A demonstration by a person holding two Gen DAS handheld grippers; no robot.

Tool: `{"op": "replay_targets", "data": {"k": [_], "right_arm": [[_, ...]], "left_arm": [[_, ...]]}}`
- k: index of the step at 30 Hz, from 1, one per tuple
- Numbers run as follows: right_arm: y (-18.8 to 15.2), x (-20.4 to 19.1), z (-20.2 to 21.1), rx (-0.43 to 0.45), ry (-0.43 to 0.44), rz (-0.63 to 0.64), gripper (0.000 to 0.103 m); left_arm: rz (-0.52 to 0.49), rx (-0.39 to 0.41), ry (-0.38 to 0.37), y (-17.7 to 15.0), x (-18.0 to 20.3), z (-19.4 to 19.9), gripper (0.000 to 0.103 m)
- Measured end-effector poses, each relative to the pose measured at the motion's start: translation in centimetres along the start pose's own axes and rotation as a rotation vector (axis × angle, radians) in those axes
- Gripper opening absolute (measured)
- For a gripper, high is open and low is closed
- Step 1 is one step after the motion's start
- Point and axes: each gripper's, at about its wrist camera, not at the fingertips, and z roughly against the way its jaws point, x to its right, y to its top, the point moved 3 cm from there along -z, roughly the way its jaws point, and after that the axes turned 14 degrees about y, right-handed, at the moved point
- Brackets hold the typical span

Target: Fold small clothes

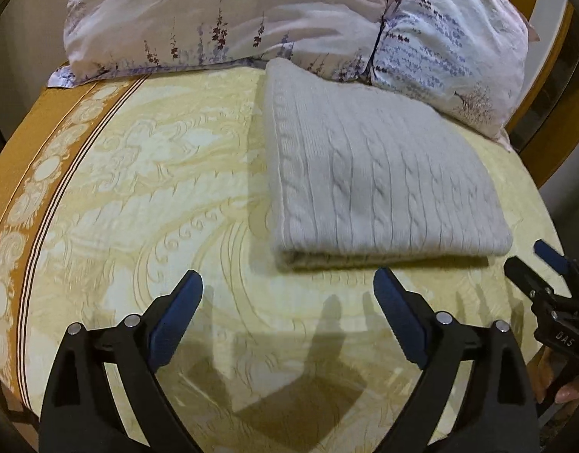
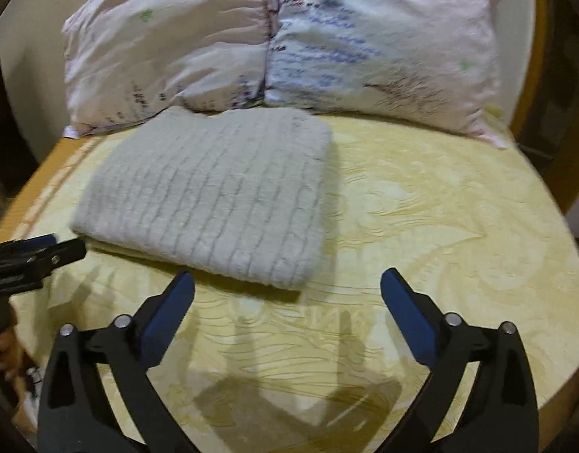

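A pale grey cable-knit garment (image 1: 368, 173) lies folded into a thick rectangle on the yellow patterned bedspread (image 1: 145, 188). My left gripper (image 1: 287, 283) hovers just short of its near edge, jaws wide apart with nothing between them. In the right wrist view the same folded knit (image 2: 213, 196) sits ahead and to the left, and my right gripper (image 2: 287, 283) stands open and empty near its front right corner. Each gripper shows at the side of the other's view: the right gripper (image 1: 546, 275) at the right edge, the left gripper (image 2: 40, 253) at the left edge.
A floral pillow (image 1: 289, 19) lies across the back of the bed, touching the knit's far edge. An orange border strip (image 1: 28, 173) marks the bed's left side. A wooden bed frame (image 1: 531, 87) rises at the right. A hand (image 1: 565, 389) holds the right gripper's handle.
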Motion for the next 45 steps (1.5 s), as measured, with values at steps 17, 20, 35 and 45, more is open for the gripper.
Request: {"op": "replay_targets", "data": {"k": [17,20,35,45], "right_arm": [[-2.6,-0.2,-4.4,-0.141,0.021,-0.077,0.101],[-2.8,-0.1,-4.7,-0.147,0.012,-0.083,0.101],[-2.7,-0.3,-4.8,-0.147,-0.017,-0.064,0.101],[-2.7,-0.1,-4.9,-0.147,-0.032,-0.086,0.101]], "left_arm": [[-0.019,-0.056,0.099,-1.4,0.4,-1.3,0.099],[-0.028,-0.06,0.11,-1.6,0.6,-1.5,0.101],[-0.051,-0.061,0.178,-1.9,1.4,-2.1,0.102],[-0.036,-0.076,0.189,-1.7,1.4,-2.4,0.102]]}}
